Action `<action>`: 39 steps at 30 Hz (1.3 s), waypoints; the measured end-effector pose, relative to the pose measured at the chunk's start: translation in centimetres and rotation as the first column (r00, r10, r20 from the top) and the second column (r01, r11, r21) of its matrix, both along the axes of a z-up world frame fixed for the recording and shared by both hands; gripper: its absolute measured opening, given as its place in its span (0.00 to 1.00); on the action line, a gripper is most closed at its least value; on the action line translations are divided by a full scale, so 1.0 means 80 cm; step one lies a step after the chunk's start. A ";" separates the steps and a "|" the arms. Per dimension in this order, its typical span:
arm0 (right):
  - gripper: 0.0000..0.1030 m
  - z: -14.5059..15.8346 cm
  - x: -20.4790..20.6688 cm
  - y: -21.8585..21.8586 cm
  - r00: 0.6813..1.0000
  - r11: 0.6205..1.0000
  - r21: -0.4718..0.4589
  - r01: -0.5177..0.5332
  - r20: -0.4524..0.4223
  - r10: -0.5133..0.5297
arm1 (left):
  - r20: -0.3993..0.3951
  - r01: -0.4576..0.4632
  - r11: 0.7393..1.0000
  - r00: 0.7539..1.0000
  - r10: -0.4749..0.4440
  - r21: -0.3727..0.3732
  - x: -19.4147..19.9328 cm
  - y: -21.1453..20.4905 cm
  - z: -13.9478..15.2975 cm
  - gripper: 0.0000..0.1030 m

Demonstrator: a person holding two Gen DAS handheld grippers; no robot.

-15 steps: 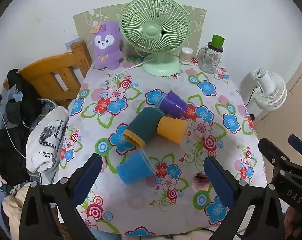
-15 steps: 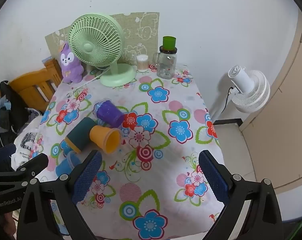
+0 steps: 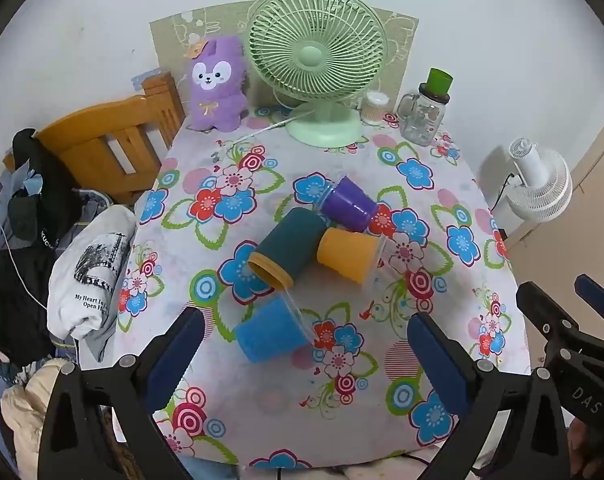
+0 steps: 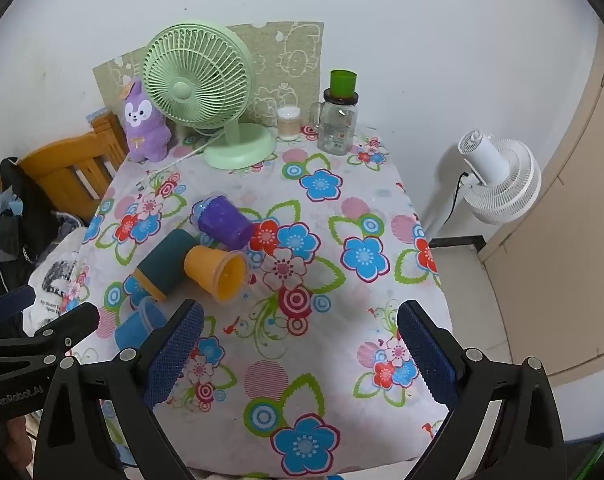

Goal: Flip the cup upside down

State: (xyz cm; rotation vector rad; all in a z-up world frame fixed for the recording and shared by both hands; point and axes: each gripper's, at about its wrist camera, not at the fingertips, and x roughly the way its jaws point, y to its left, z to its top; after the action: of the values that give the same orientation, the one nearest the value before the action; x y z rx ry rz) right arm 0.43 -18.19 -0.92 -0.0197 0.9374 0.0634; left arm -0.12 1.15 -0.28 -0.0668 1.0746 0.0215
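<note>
Several cups lie on their sides in a cluster on the floral tablecloth (image 3: 442, 208): a purple cup (image 3: 348, 204), a dark teal cup with a yellow rim (image 3: 286, 246), an orange cup (image 3: 348, 254) and a light blue cup (image 3: 272, 334). They also show in the right wrist view: purple cup (image 4: 226, 222), teal cup (image 4: 166, 260), orange cup (image 4: 216, 268), blue cup (image 4: 140, 324). My left gripper (image 3: 306, 340) is open and empty, hovering above the blue cup. My right gripper (image 4: 300, 340) is open and empty over the tablecloth (image 4: 342, 208), right of the cups.
At the table's back stand a green desk fan (image 3: 316, 60), a purple plush toy (image 3: 218, 84), a glass jar with a green cap (image 3: 424, 114) and a small cotton-swab container (image 3: 376, 106). A wooden chair (image 3: 102, 140) with clothes (image 3: 30, 240) is left. A white floor fan (image 4: 498, 180) stands right.
Both grippers have shifted very slightly; the cups have not moved.
</note>
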 end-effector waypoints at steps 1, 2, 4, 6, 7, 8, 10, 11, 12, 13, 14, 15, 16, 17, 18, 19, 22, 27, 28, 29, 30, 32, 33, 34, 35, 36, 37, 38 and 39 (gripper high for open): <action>0.96 0.002 -0.001 0.003 1.000 1.000 -0.004 -0.002 0.001 0.002 | 0.000 -0.002 1.000 1.000 0.002 0.000 0.000 0.001 0.000 0.99; 0.96 0.002 -0.001 0.003 1.000 1.000 -0.005 -0.002 0.001 0.002 | 0.000 -0.003 1.000 1.000 0.003 0.001 0.000 0.002 0.000 0.99; 0.96 0.003 -0.001 0.004 1.000 1.000 -0.005 -0.002 0.000 0.002 | -0.001 -0.005 1.000 1.000 0.005 0.004 0.001 0.003 0.000 0.99; 0.96 0.003 -0.001 0.005 1.000 1.000 -0.005 0.001 -0.001 -0.001 | -0.003 -0.005 1.000 1.000 0.005 0.007 0.002 0.004 0.000 0.99; 0.96 0.003 -0.001 0.005 1.000 1.000 -0.005 0.000 -0.001 0.000 | -0.003 -0.003 1.000 1.000 0.004 0.008 0.002 0.005 -0.001 0.99; 0.96 0.003 -0.001 0.005 1.000 1.000 -0.006 0.000 0.000 0.000 | -0.004 -0.002 1.000 1.000 0.002 0.008 0.003 0.005 -0.001 0.99; 0.96 0.002 -0.001 0.005 1.000 1.000 -0.006 0.003 0.001 -0.003 | -0.006 0.003 1.000 1.000 -0.003 0.008 0.004 0.006 0.000 0.99; 0.96 0.003 -0.001 0.006 1.000 1.000 -0.006 0.004 0.001 -0.004 | -0.006 0.004 1.000 1.000 -0.004 0.009 0.005 0.006 0.000 0.99; 0.96 0.003 0.000 0.006 1.000 1.000 -0.005 0.005 0.001 -0.005 | -0.005 0.004 1.000 1.000 -0.004 0.008 0.004 0.005 -0.001 0.99; 0.96 0.003 0.001 0.006 1.000 1.000 -0.005 0.006 0.001 -0.006 | -0.005 0.006 1.000 1.000 -0.006 0.009 0.005 0.005 0.000 0.99; 0.96 0.003 0.001 0.006 1.000 1.000 -0.006 0.006 0.002 -0.006 | -0.005 0.004 1.000 1.000 -0.004 0.010 0.005 0.005 0.000 0.99; 0.96 0.004 0.001 0.006 1.000 1.000 -0.007 0.008 0.004 -0.008 | -0.003 0.005 1.000 1.000 -0.005 0.011 0.006 0.005 0.000 0.99; 0.96 0.003 0.003 0.006 1.000 1.000 -0.006 0.009 0.003 -0.009 | -0.003 0.007 1.000 1.000 -0.007 0.012 0.007 0.005 0.000 0.99; 0.96 0.003 0.003 0.005 1.000 1.000 -0.006 0.011 0.002 -0.011 | -0.003 0.006 1.000 1.000 -0.006 0.012 0.007 0.005 0.001 0.99; 0.96 0.003 0.004 0.005 1.000 1.000 -0.006 0.013 0.001 -0.013 | -0.003 0.008 1.000 1.000 -0.008 0.014 0.009 0.005 0.001 0.99; 0.96 0.003 0.004 0.005 1.000 1.000 -0.005 0.015 0.001 -0.015 | -0.003 0.009 1.000 1.000 -0.009 0.015 0.010 0.004 0.001 0.99; 0.96 0.003 0.006 0.004 1.000 1.000 -0.001 0.018 -0.003 -0.018 | -0.004 0.009 1.000 1.000 -0.009 0.013 0.011 0.004 0.002 0.99; 0.96 0.002 0.007 0.004 1.000 1.000 -0.006 0.021 -0.005 -0.021 | -0.009 0.022 1.000 1.000 -0.022 0.020 0.017 0.004 0.002 0.99; 0.96 0.002 0.007 0.004 1.000 1.000 -0.007 0.021 -0.005 -0.021 | -0.010 0.024 0.999 1.000 -0.023 0.022 0.018 0.004 0.002 0.99; 0.96 0.002 0.008 0.004 1.000 1.000 -0.007 0.022 -0.006 -0.022 | -0.010 0.025 0.999 1.000 -0.025 0.023 0.019 0.005 0.002 0.99; 0.96 0.002 0.008 0.004 1.000 1.000 -0.007 0.022 -0.007 -0.022 | -0.009 0.026 0.999 1.000 -0.026 0.023 0.018 0.005 0.001 0.99; 0.96 0.001 0.010 0.004 1.000 1.000 -0.008 0.023 -0.010 -0.023 | -0.012 0.027 0.999 1.000 -0.026 0.027 0.020 0.005 0.000 0.99; 0.96 0.000 0.012 0.005 1.000 1.000 -0.008 0.024 -0.013 -0.024 | -0.011 0.028 0.999 1.000 -0.028 0.026 0.019 0.005 0.000 0.99; 0.96 0.000 0.013 0.005 1.000 1.000 -0.009 0.025 -0.015 -0.025 | -0.013 0.031 0.999 0.999 -0.031 0.028 0.021 0.006 -0.001 0.99; 0.96 -0.001 0.014 0.006 1.000 1.000 -0.011 0.025 -0.017 -0.025 | -0.016 0.035 0.999 0.999 -0.034 0.031 0.023 0.007 -0.001 0.99; 0.96 -0.001 0.016 0.007 1.000 1.000 -0.012 0.025 -0.019 -0.025 | -0.017 0.039 0.999 0.999 -0.039 0.032 0.025 0.007 -0.003 0.99; 0.96 -0.002 0.018 0.007 1.000 1.000 -0.013 0.024 -0.020 -0.024 | -0.019 0.044 0.998 0.999 -0.044 0.035 0.028 0.008 -0.003 0.99; 0.96 -0.002 0.019 0.008 0.999 1.000 -0.016 0.024 -0.022 -0.025 | -0.020 0.048 0.998 0.999 -0.048 0.038 0.030 0.009 -0.005 0.99; 0.96 -0.002 0.022 0.009 0.999 1.000 -0.018 0.025 -0.024 -0.025 | -0.021 0.053 0.998 0.998 -0.052 0.041 0.032 0.008 -0.006 0.99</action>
State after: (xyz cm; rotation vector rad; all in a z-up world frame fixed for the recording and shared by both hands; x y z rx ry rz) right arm 2.16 -17.49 -1.10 -0.0238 0.9627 0.0323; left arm 2.43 1.81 -0.75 -0.0011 1.0949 -0.0032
